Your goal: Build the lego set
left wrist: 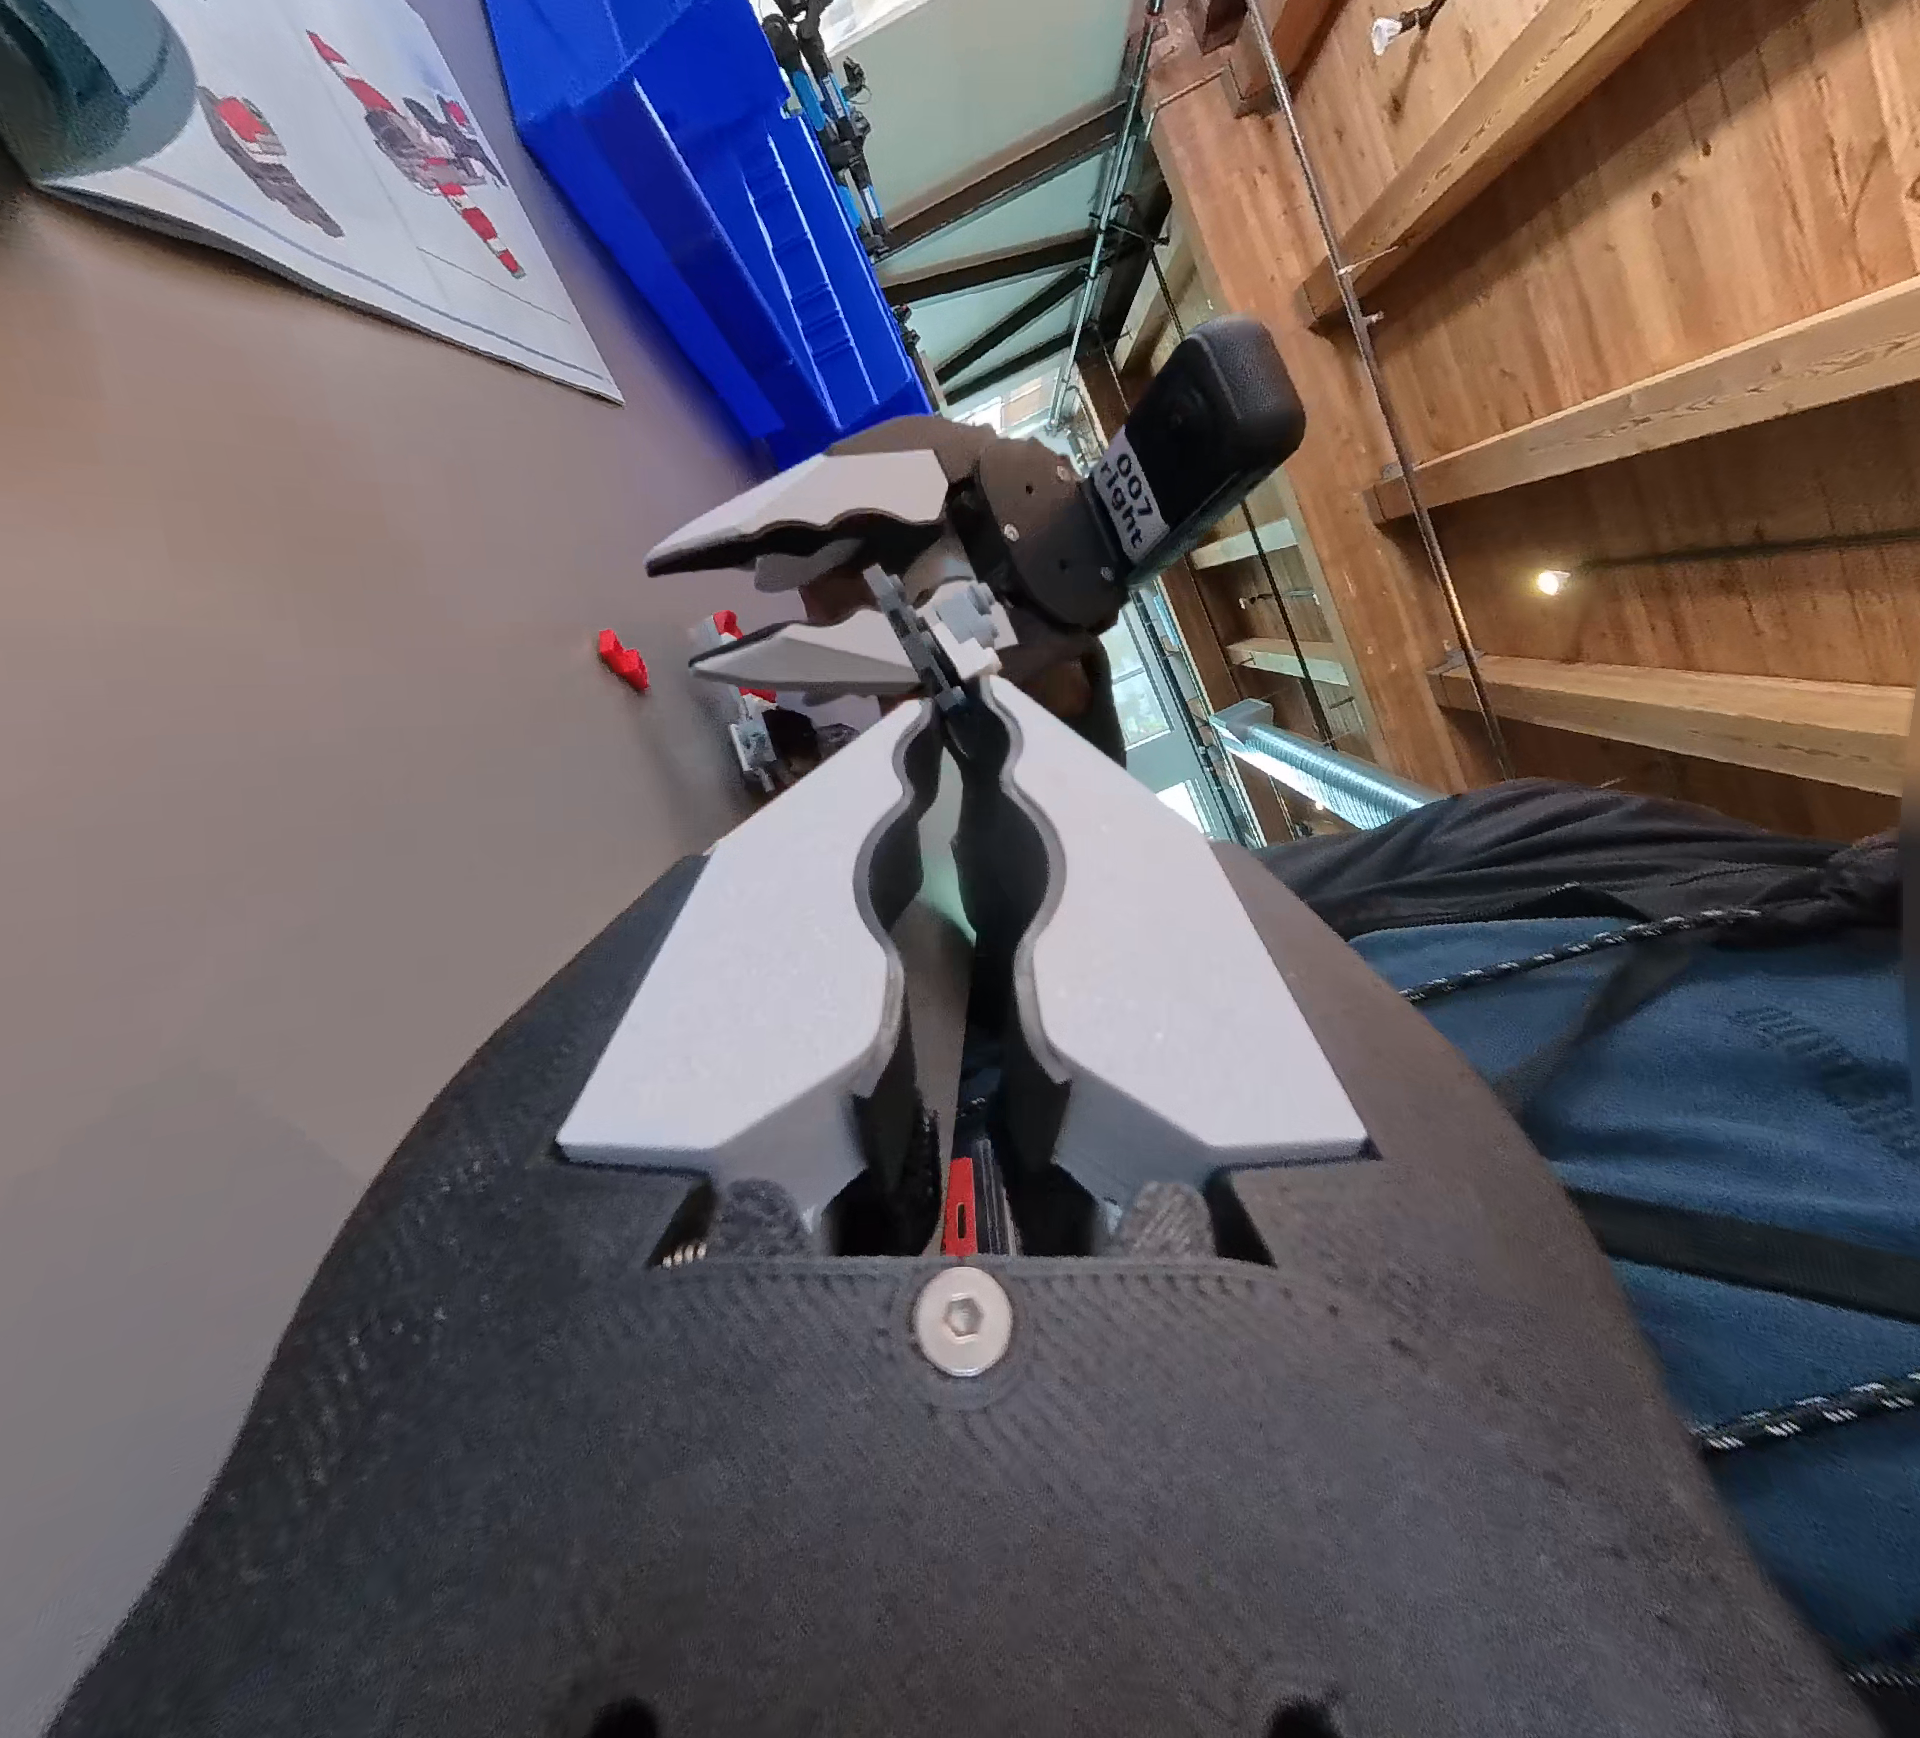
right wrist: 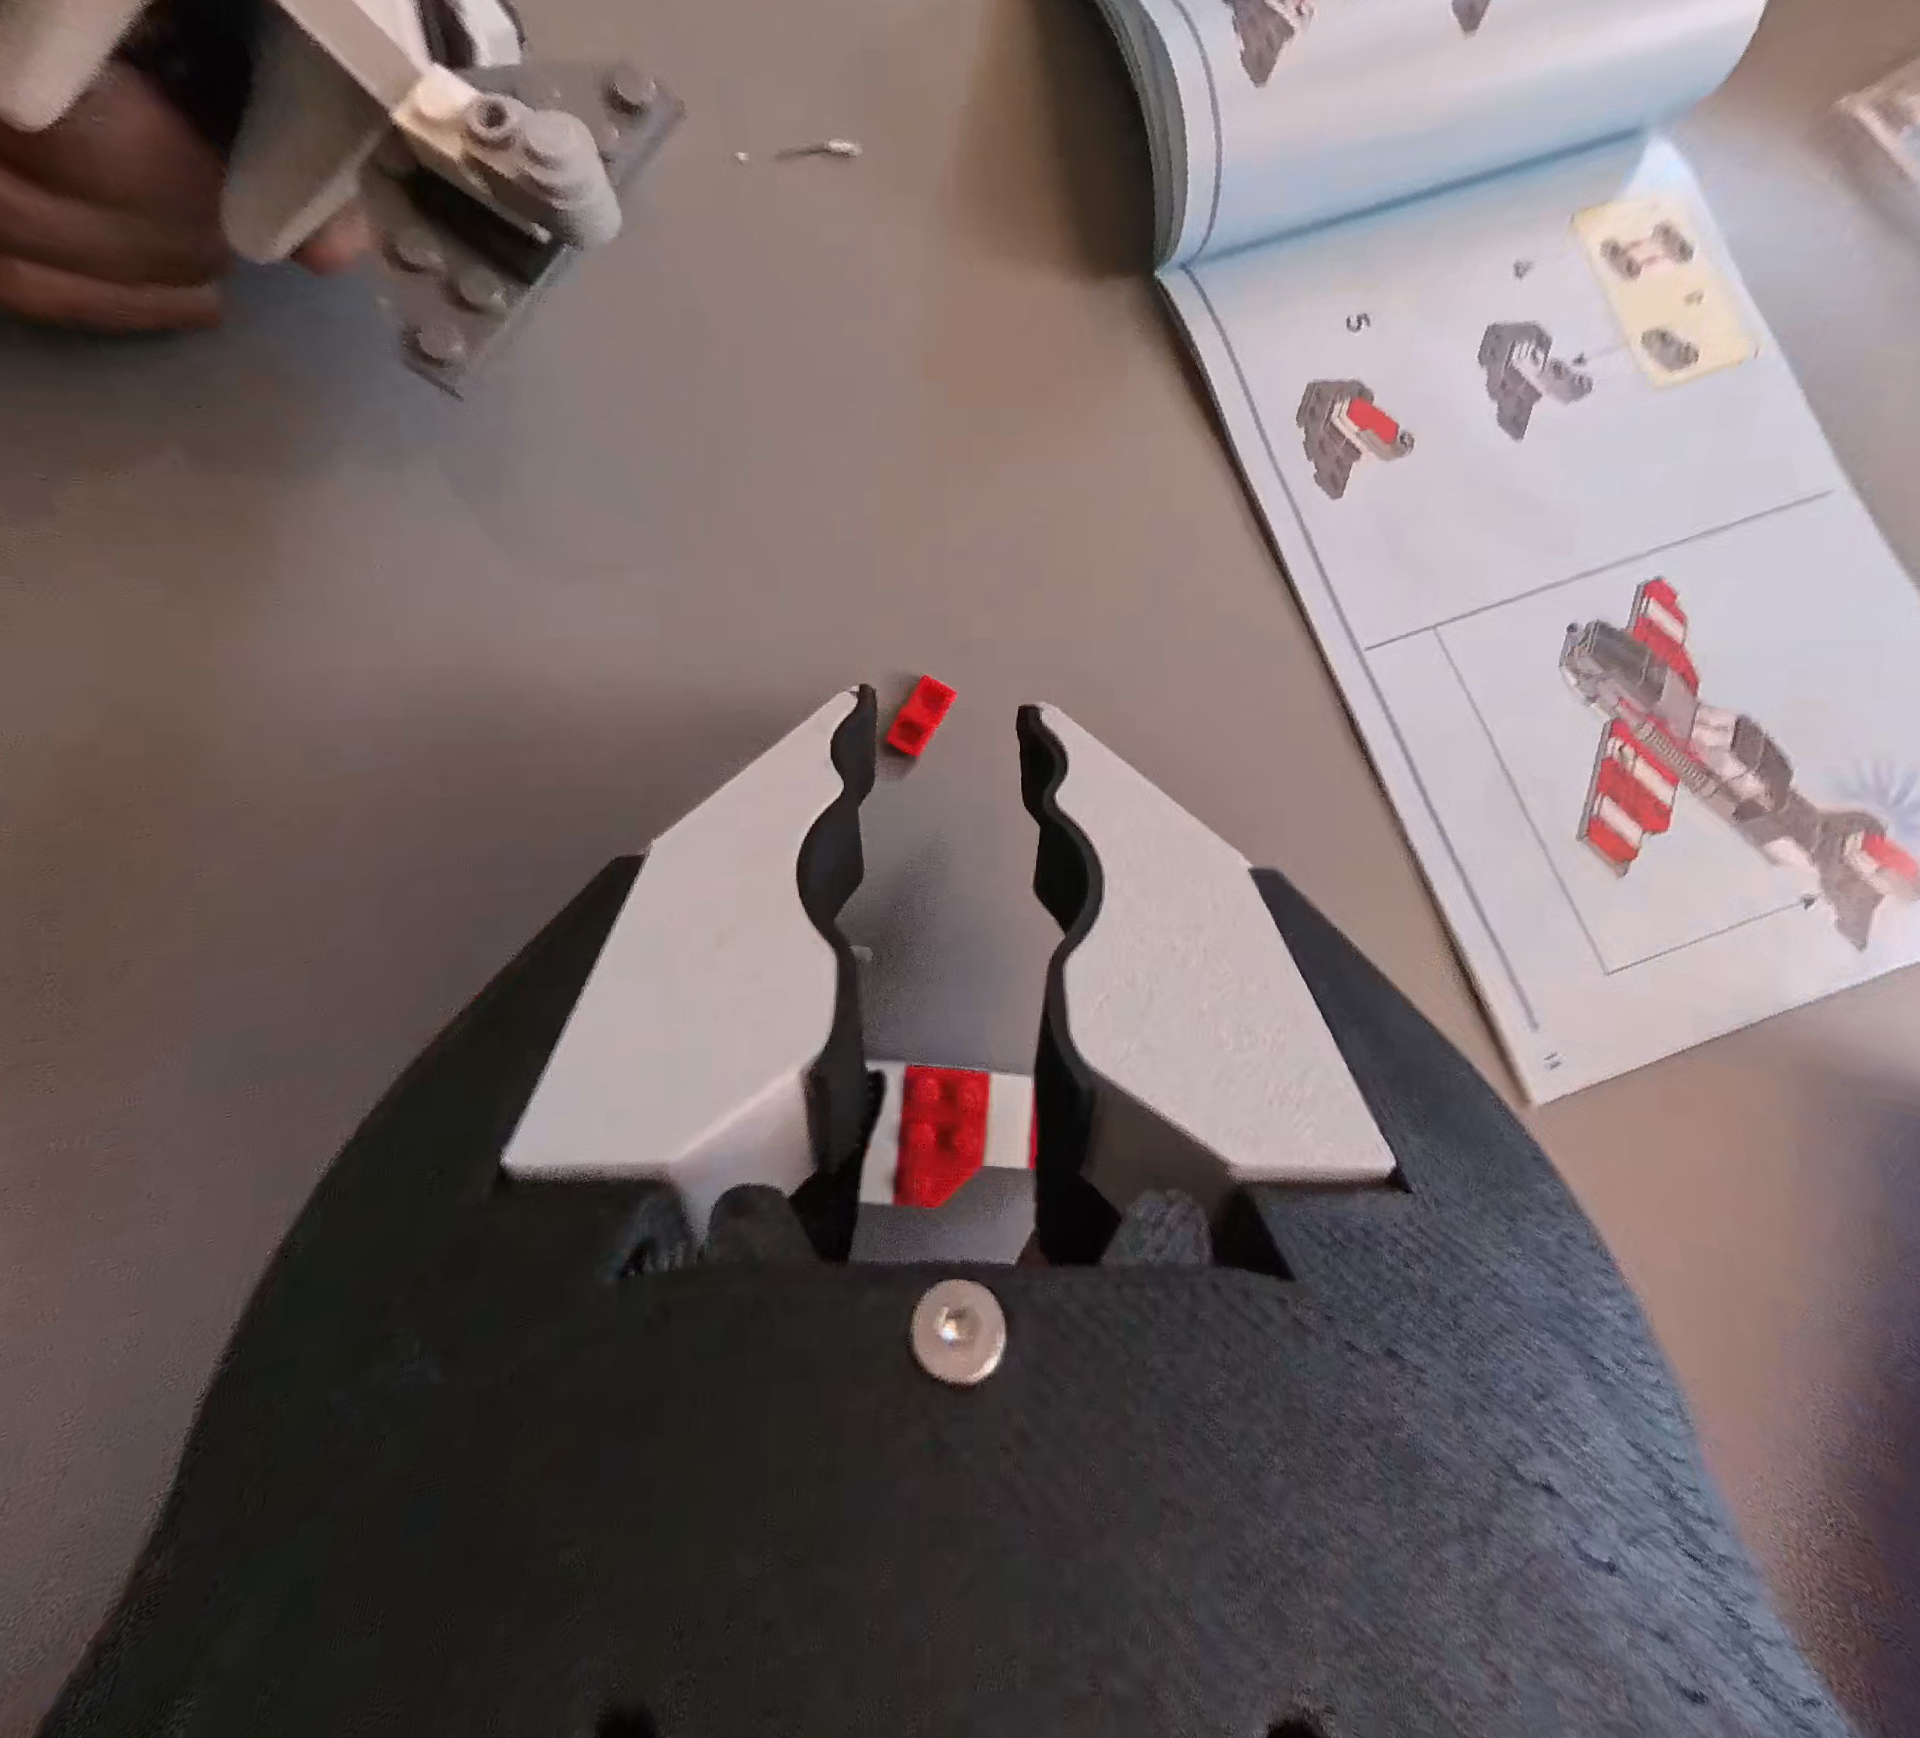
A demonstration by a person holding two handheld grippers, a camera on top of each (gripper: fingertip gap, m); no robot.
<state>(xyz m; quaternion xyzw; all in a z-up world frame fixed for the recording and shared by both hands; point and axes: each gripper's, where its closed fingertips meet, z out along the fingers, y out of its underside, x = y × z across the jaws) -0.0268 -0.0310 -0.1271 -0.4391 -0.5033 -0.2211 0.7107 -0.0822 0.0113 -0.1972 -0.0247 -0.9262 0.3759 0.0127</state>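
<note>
My right tool [right wrist: 940, 717] hangs spread and empty; the small red plate [right wrist: 921, 716] lies on the tabletop [right wrist: 520, 597] between its tips, nearer the left one, long axis roughly along my fingers. Upper left, my left tool [right wrist: 457, 130] seems clenched on the grey assembly [right wrist: 520, 161].

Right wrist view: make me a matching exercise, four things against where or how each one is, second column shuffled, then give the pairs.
Things
1. small red plate
2. grey assembly
3. instruction booklet
4. right gripper

Places or states
A. lying open on the table at the right
B. clamped in the left gripper, held above the table
C. jaws open, holding nothing
D. flat on the table, just ahead of the open jaws, nearer the left one

Pairs: 1-D, 2-B, 3-A, 4-C
</note>
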